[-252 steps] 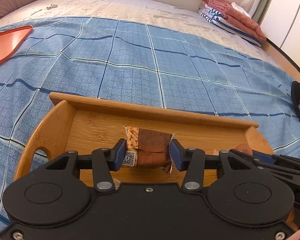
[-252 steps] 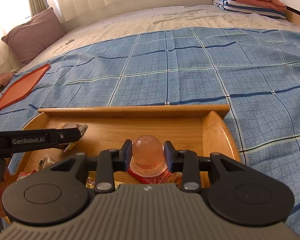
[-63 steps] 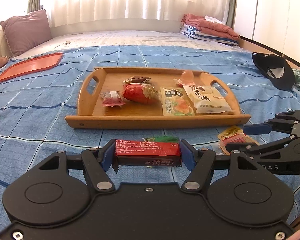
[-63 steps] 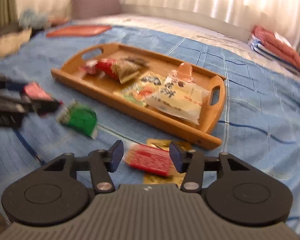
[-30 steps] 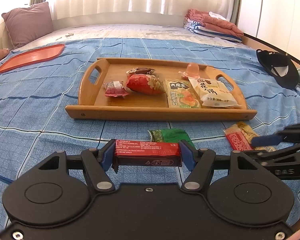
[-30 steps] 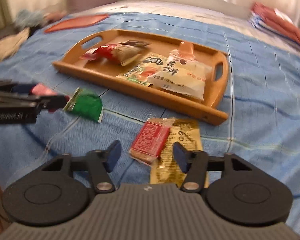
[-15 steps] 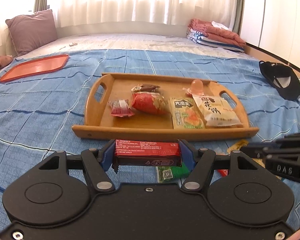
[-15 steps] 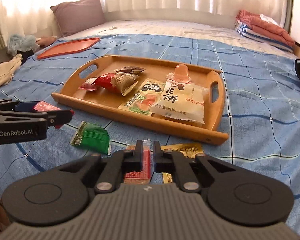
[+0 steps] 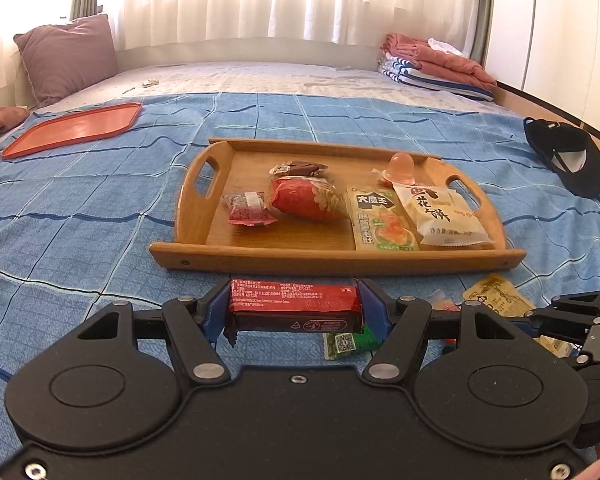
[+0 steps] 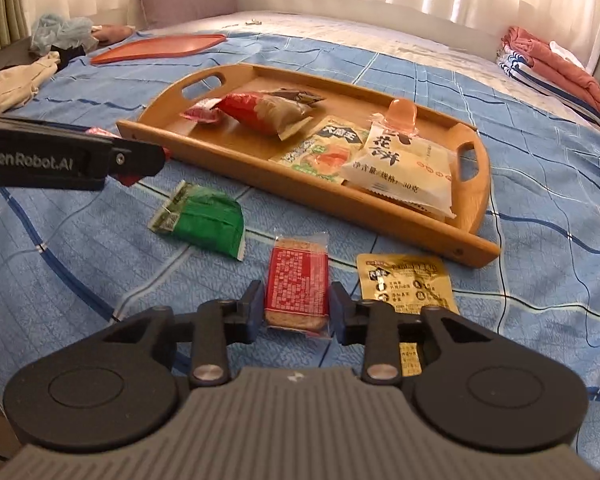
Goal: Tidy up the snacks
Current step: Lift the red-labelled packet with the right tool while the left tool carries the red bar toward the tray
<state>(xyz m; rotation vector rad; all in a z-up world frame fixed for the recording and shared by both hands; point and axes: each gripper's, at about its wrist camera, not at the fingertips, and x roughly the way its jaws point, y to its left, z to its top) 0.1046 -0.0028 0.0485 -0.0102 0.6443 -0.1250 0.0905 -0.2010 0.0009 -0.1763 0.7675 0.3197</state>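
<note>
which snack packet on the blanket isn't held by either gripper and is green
The green packet, lying loose left of the gold packet; the two red ones are clamped in grippers.

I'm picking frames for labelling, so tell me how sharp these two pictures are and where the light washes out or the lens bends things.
Left wrist view: sharp; the white curtains are blown out by backlight; the rectangular wooden tray bows slightly. Right wrist view: also sharp, print legible on the red rectangular snack packet; curtains glare along the top; the blue checked bedspread lines curve strongly toward the edges; corners vignette dark.
</note>
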